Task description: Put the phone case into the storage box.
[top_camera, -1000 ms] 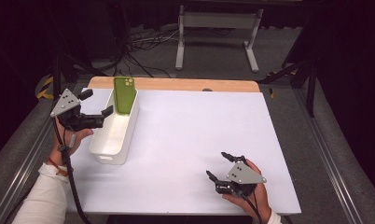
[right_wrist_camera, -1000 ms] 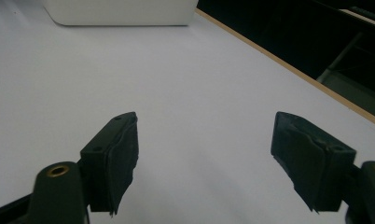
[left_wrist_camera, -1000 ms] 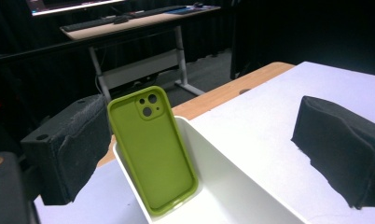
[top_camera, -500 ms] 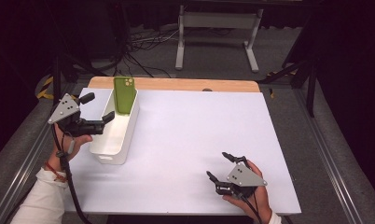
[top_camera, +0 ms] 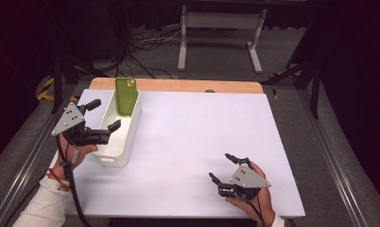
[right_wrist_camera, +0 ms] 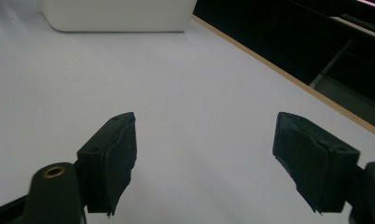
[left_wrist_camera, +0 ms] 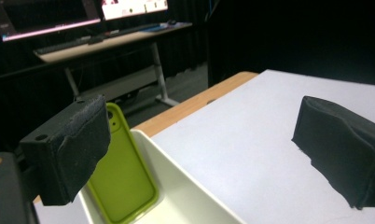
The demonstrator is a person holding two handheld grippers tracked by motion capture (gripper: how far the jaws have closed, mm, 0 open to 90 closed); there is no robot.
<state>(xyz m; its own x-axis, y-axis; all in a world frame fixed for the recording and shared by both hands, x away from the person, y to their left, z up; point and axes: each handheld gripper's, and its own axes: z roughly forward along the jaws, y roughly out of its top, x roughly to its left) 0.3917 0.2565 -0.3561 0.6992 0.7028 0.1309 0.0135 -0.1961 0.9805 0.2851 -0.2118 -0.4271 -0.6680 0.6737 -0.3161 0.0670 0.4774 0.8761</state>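
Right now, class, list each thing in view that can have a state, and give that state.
Green phone: upright, leaning on the far end wall inside the bin.
White bin: open-topped, upright on the table, holding the phone.
Left claw: open, holding nothing, over the bin.
Right claw: open, holding nothing, low over the table.

Left claw (top_camera: 104,115) gaping, raised, right claw (top_camera: 223,167) wide open, low
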